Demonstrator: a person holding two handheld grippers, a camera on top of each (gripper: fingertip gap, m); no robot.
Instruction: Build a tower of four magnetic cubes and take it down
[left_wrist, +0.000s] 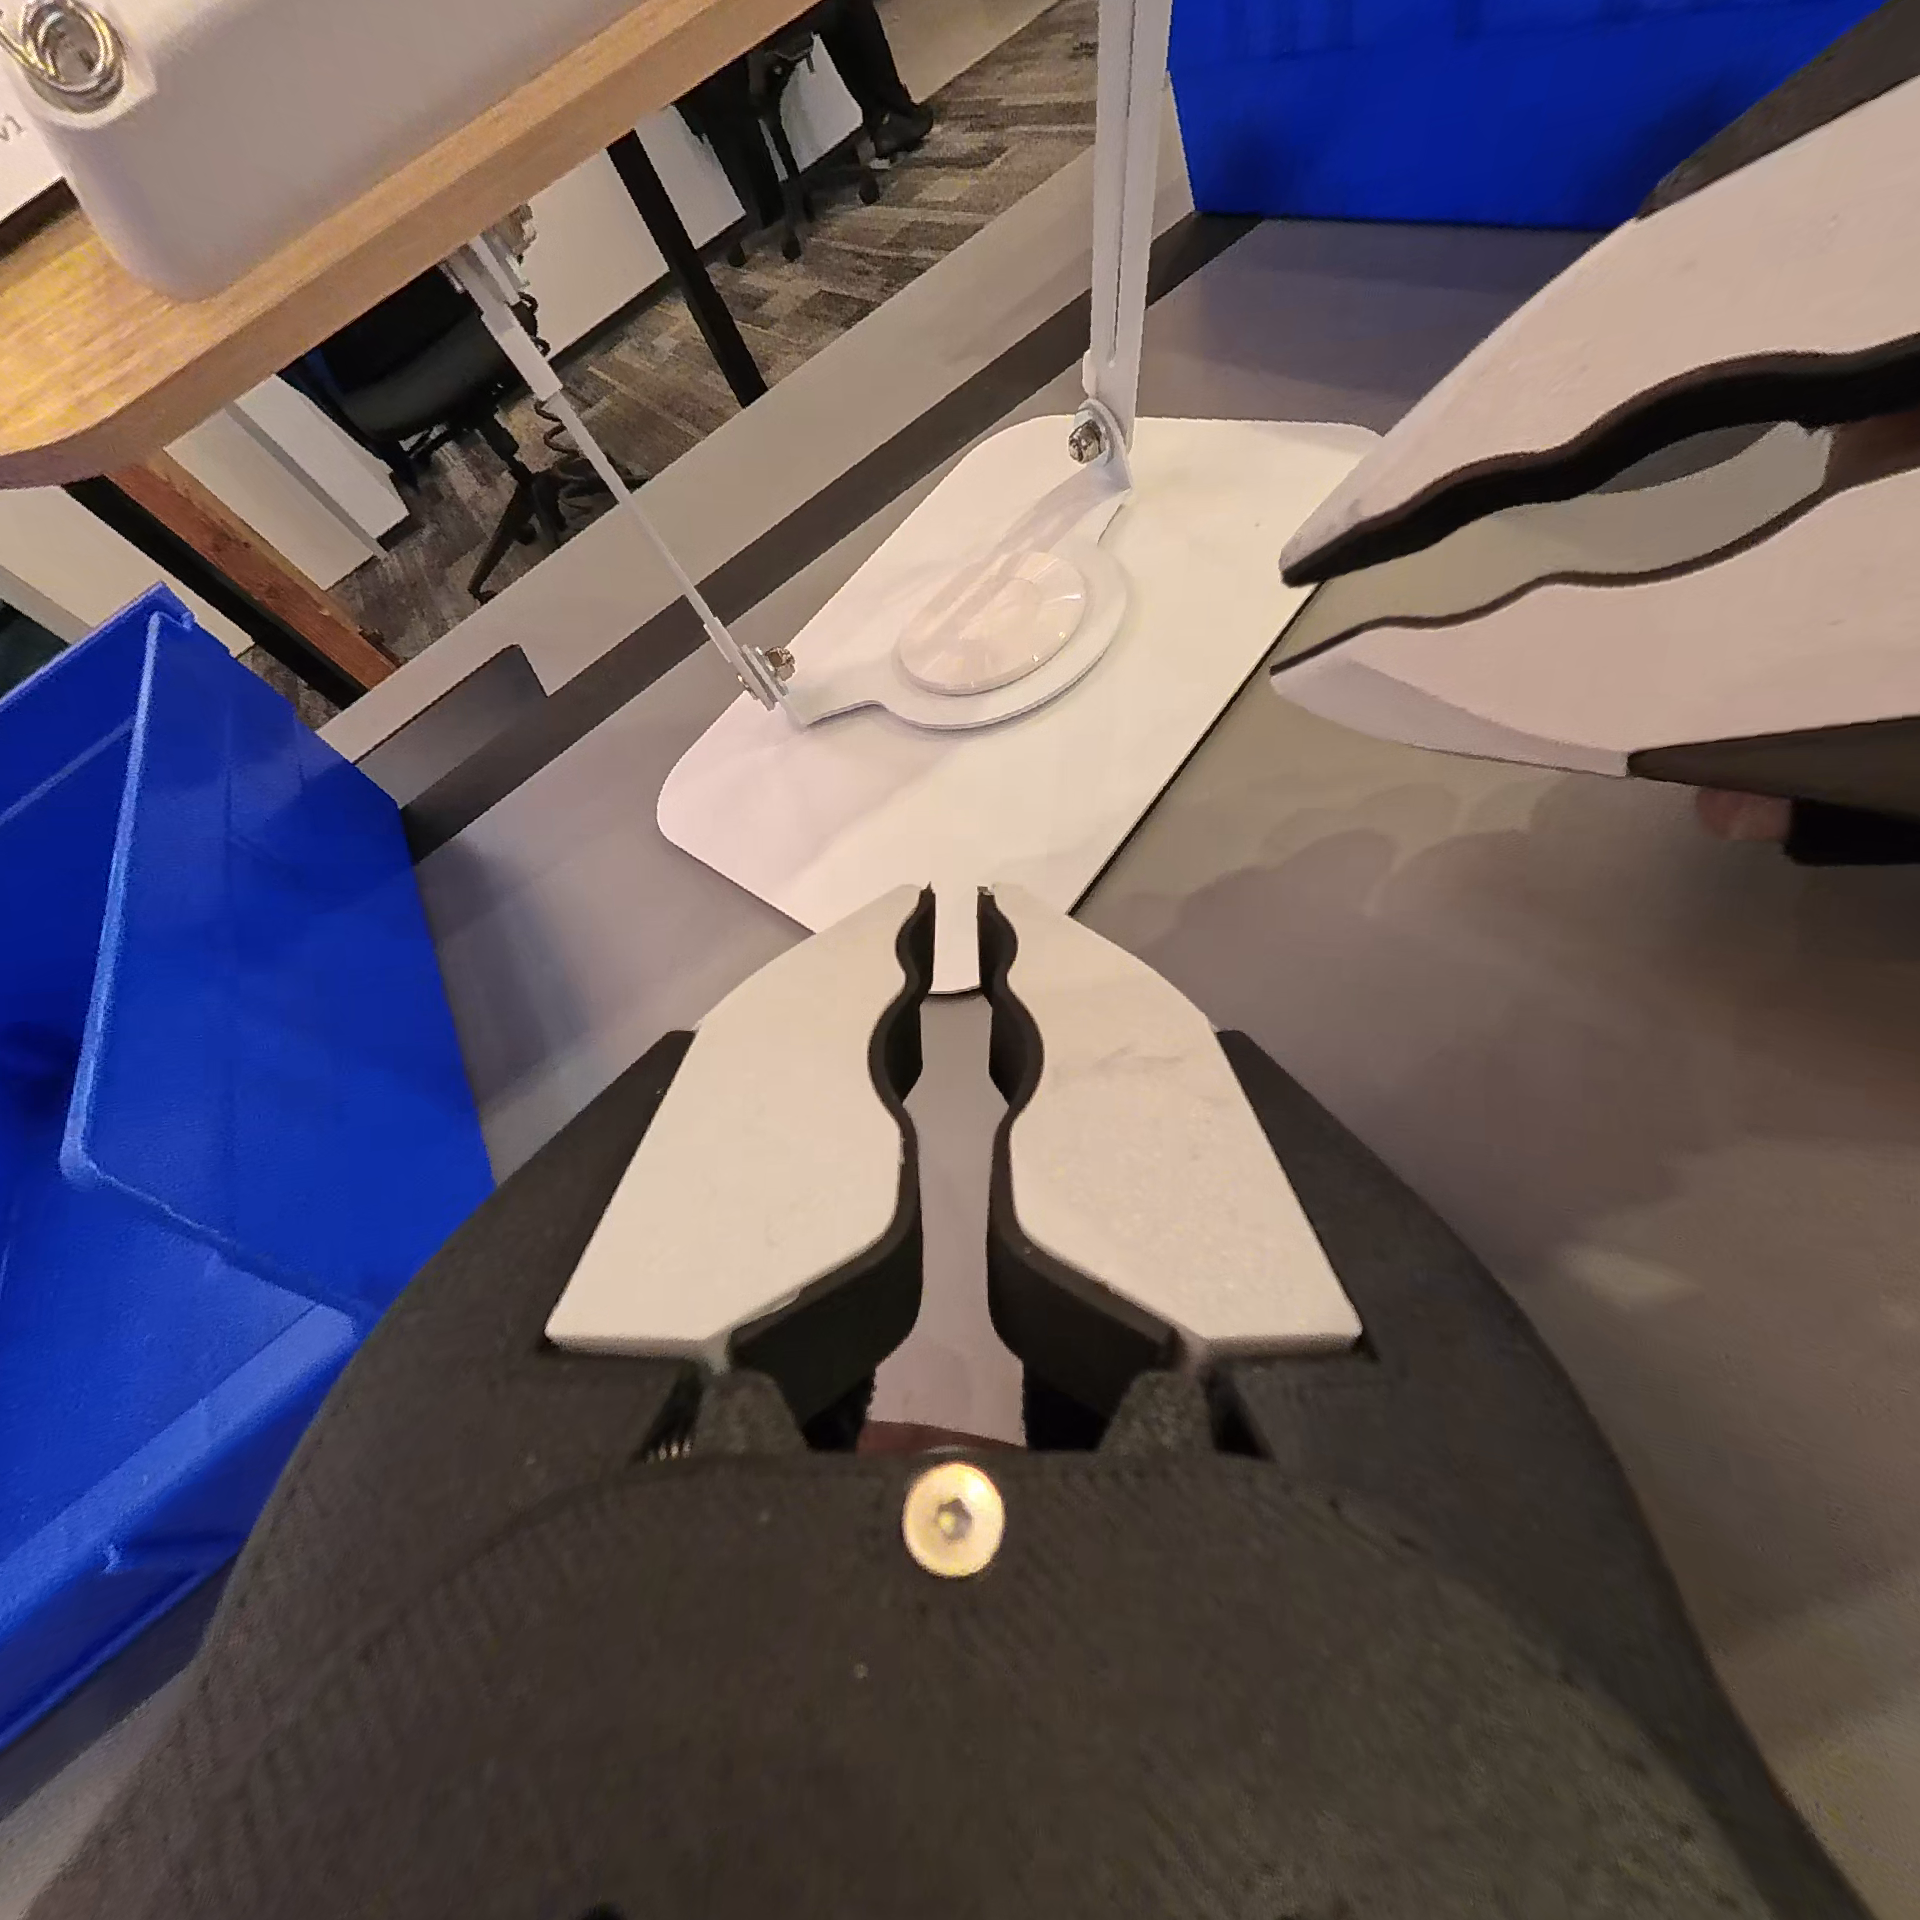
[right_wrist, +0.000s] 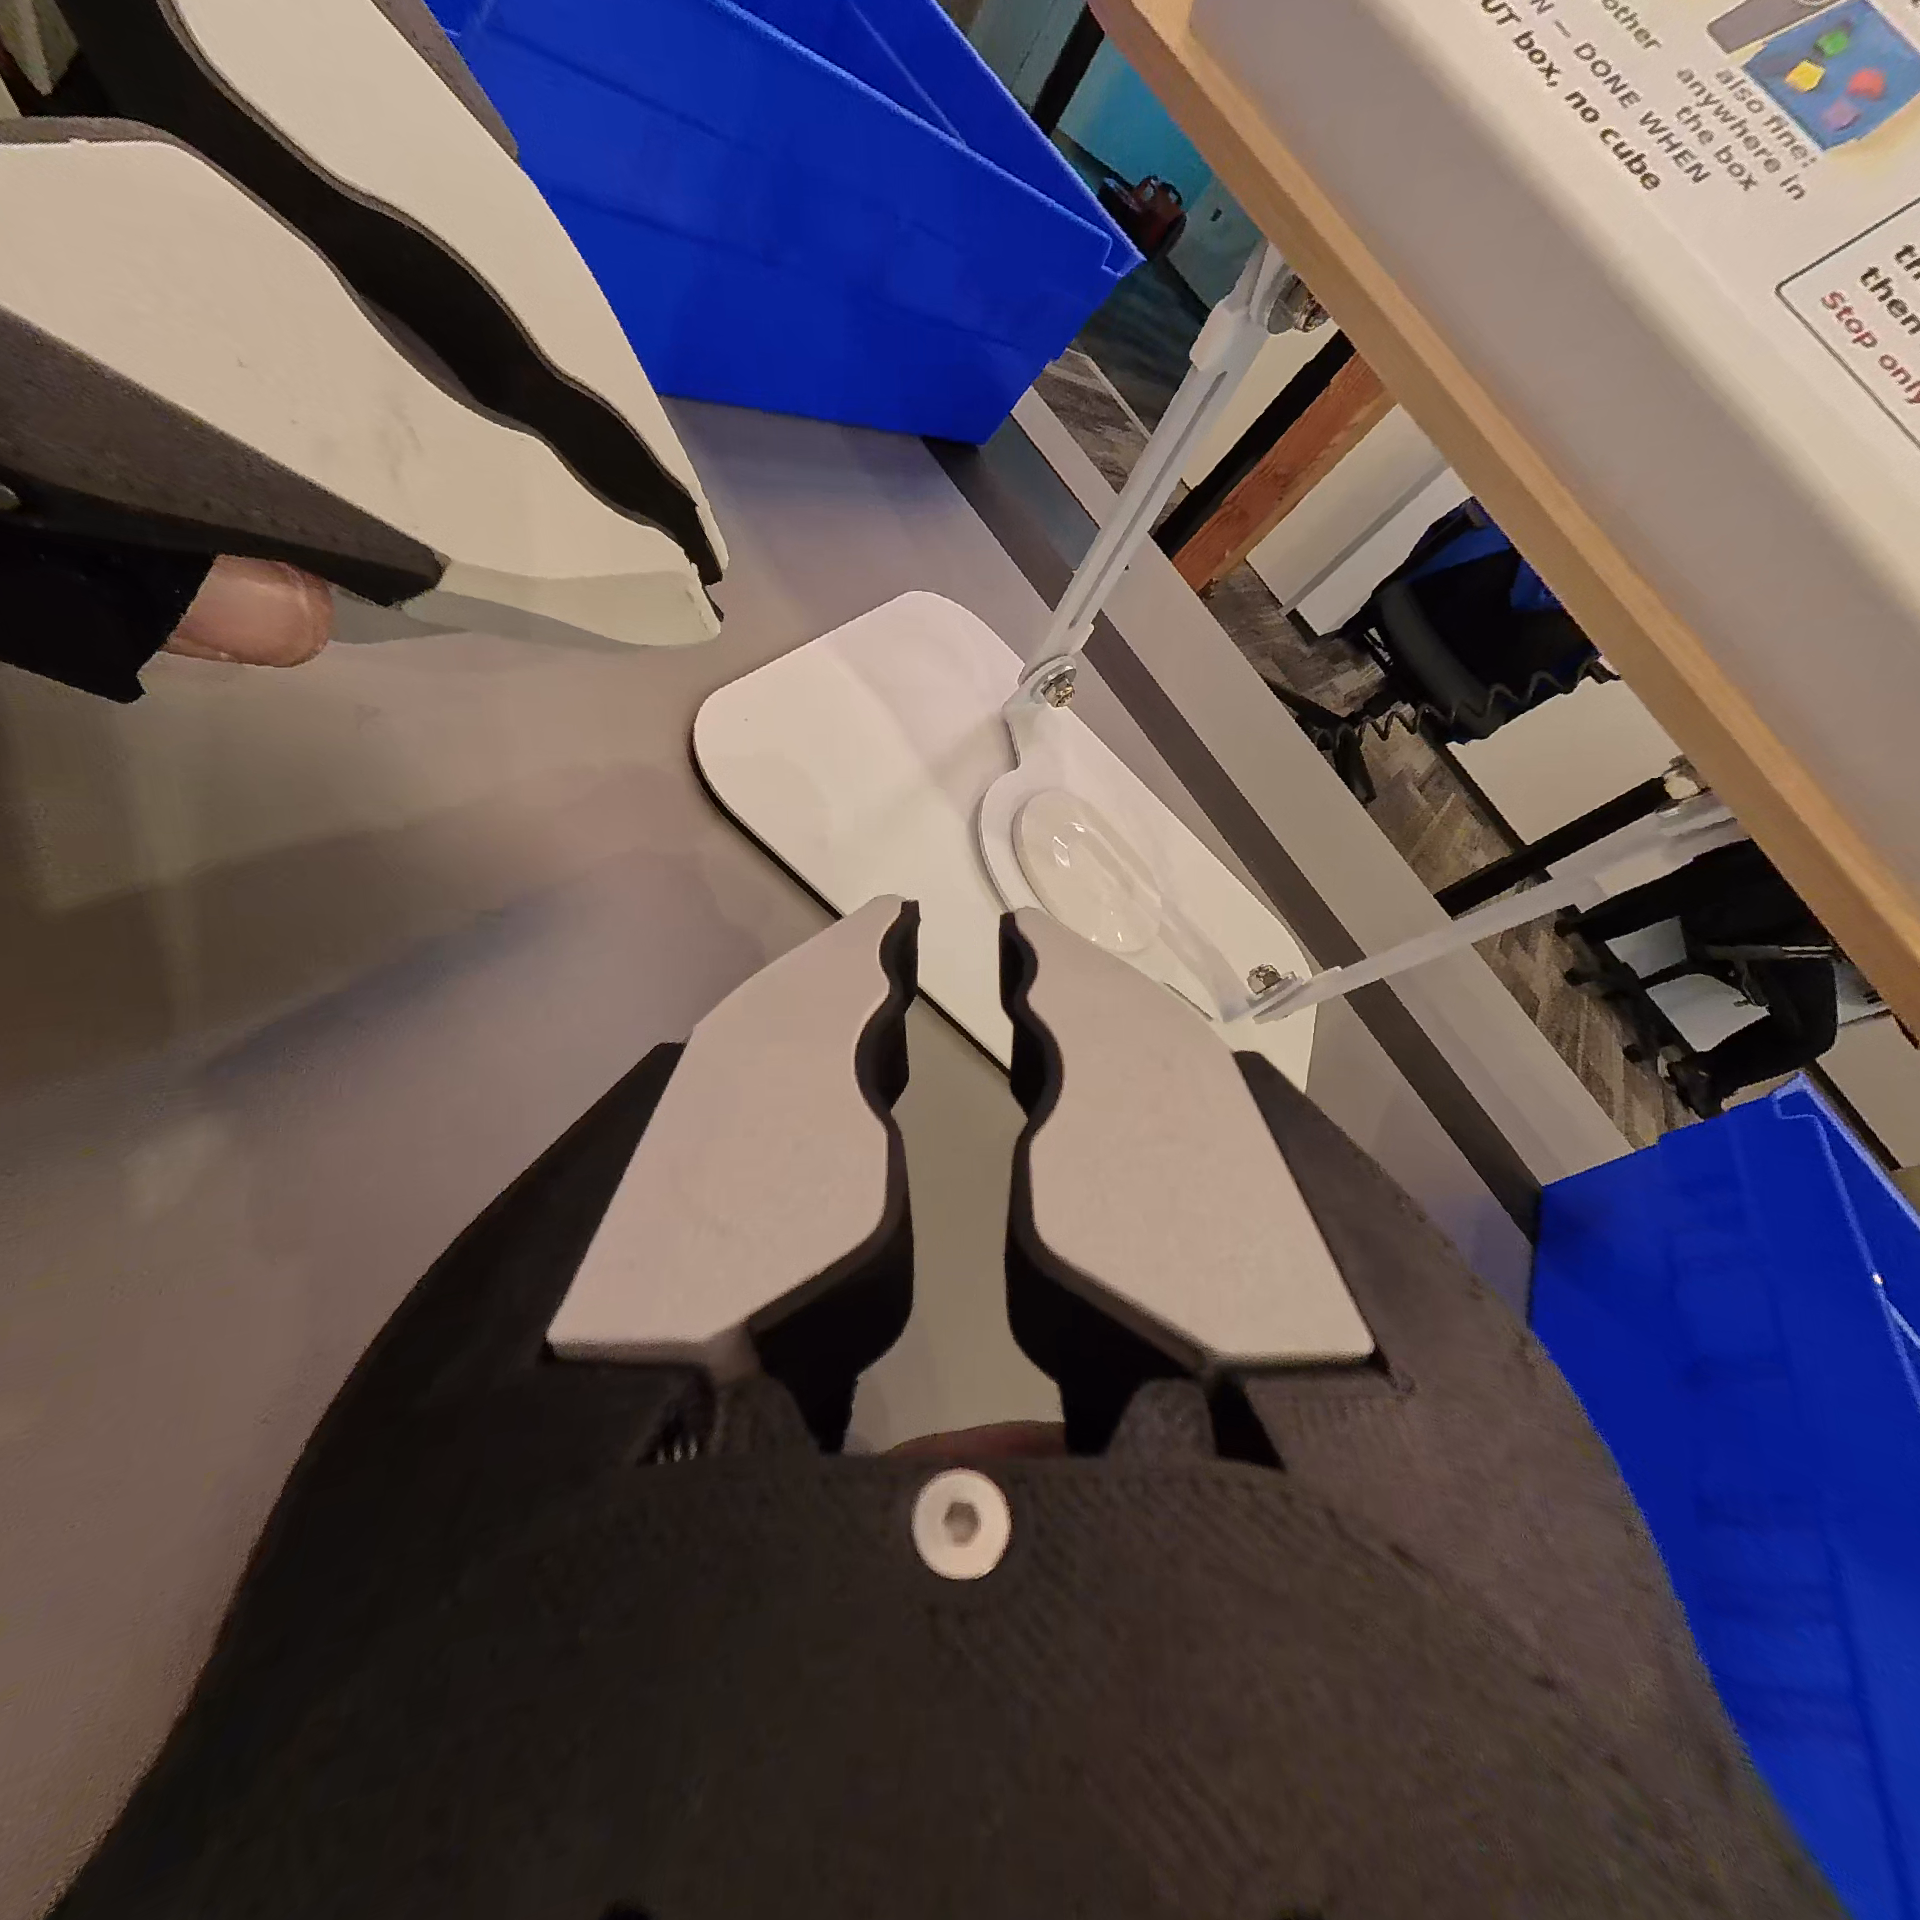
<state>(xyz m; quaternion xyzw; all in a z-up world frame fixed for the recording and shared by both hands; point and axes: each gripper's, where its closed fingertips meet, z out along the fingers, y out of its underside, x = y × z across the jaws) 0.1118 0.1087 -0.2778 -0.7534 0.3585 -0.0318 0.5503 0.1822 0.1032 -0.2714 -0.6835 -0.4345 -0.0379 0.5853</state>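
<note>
Grey matte tabletop (left_wrist: 1455, 1039), smooth, slightly glossy. No cubes visible in either view, so their position relative to the jaws can't be told. Left gripper (left_wrist: 956, 896): jaws slightly parted, narrow gap, nothing between them; white fingers with wavy black pads. Right gripper (right_wrist: 958, 912): jaws a little apart, empty. White flat rounded-corner stand base (left_wrist: 935, 790) at 12 o'clock of both. Blue plastic bin (left_wrist: 208, 1039) at 9 o'clock of the left gripper.

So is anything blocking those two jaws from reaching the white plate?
Nothing visible does. The left gripper and right gripper both hover at the white plate's edge, over the grey table. No cubes are in view.
</note>
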